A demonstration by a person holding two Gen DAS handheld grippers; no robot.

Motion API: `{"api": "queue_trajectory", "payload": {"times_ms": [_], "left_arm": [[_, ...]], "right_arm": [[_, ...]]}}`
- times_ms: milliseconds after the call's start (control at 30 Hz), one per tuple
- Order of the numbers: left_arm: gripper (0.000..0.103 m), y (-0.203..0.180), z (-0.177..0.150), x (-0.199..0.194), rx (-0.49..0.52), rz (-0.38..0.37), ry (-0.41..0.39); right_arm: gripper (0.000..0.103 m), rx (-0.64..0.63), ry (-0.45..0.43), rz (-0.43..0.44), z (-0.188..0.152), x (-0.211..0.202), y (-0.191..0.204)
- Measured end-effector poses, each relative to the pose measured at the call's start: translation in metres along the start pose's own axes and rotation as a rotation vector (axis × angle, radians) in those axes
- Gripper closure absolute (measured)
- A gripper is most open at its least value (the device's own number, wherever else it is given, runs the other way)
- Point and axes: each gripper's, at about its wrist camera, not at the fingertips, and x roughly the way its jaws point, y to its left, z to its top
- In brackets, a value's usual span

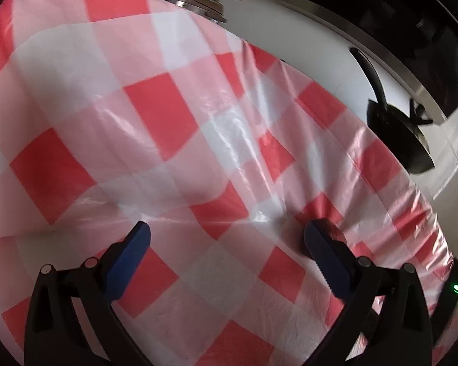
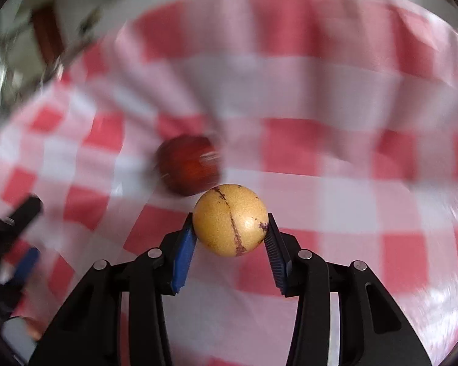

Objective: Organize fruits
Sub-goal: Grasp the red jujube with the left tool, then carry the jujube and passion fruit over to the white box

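**Right claw clamped on a round yellow fruit; left claw spread over the cloth**

Right gripper (image 2: 230, 228) has its jaws pressed against the two sides of a yellow fruit (image 2: 230, 220), its blue pads (image 2: 184, 251) touching the skin left and right. That fruit is close to a ball, so no long axis can be told; a dark brown seam runs down its face from upper left to lower right, with a second dark blotch near the right-hand pad. It sits at the fingertips, above the red-and-white checked tablecloth (image 2: 320, 85), which is blurred in this view.

Just beyond the yellow fruit, up and to the left, a dark red fruit (image 2: 187, 164) lies on the cloth. It is smeared by blur, so which way it points cannot be told. The two fruits look near each other; whether they touch is unclear.

Left gripper (image 1: 227, 238) has its jaws wide apart with nothing between them, low over the same cloth, which is creased and glossy here. Its right fingertip lies next to a small dark round thing (image 1: 332, 231) that is too hidden to identify. Past the cloth's far edge, a black pan (image 1: 400, 140) hangs against a white wall, and metal lids (image 1: 195, 1) show at the top.
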Motion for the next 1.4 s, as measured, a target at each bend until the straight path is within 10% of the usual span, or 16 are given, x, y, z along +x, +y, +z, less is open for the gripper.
{"api": "queue_trajectory", "payload": {"times_ms": [267,600,900,1000,1400], "left_arm": [[0.002,-0.041,-0.013,0.003,0.197,-0.023,0.016],[0.002,-0.107,-0.025,0.054,0.269,0.001,0.131],[0.003,-0.161,-0.036,0.123,0.431,0.176,0.211],[0.042,-0.161,-0.038,0.127,0.447,0.150,0.239],[0.044,-0.129,-0.038,0.082,0.392,0.093,0.150]], "right_arm": [[0.059,0.363,-0.225,-0.131,-0.006,-0.043,-0.119],[0.059,0.460,-0.393,-0.143,0.001,-0.066,-0.140],[0.059,0.498,-0.396,-0.101,-0.005,-0.077,-0.156],[0.059,0.485,-0.388,-0.089,-0.006,-0.074,-0.151],[0.059,0.451,-0.382,-0.090,0.000,-0.068,-0.142]]}}
